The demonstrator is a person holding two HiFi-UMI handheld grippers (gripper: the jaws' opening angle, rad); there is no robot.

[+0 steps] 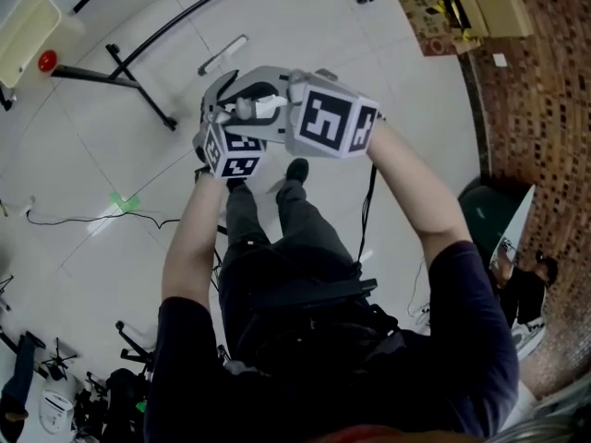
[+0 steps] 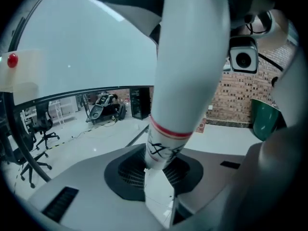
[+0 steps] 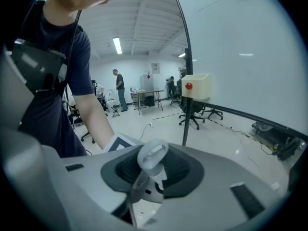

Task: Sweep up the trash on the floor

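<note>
White pole (image 2: pixel 192 57): thick, smooth, round. It carries a red band near its lower end, with black markings just below the band. It is tilted, rising from the jaws of the left gripper (image 2: pixel 154 177) up and to the right, and the jaws are clamped on its lower end.

Looped handle end (image 3: pixel 153 158): white plastic with an oval hanging hole, leaning slightly. It sits pinched between the jaws of the right gripper (image 3: pixel 144 177). We cannot tell whether it belongs to the same pole.

From the head view we note only a short white stretch (image 1: pixel 263 107) showing between the two grippers.

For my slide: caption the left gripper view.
Left gripper, jaws clamped on a white, red-banded handle.
</note>
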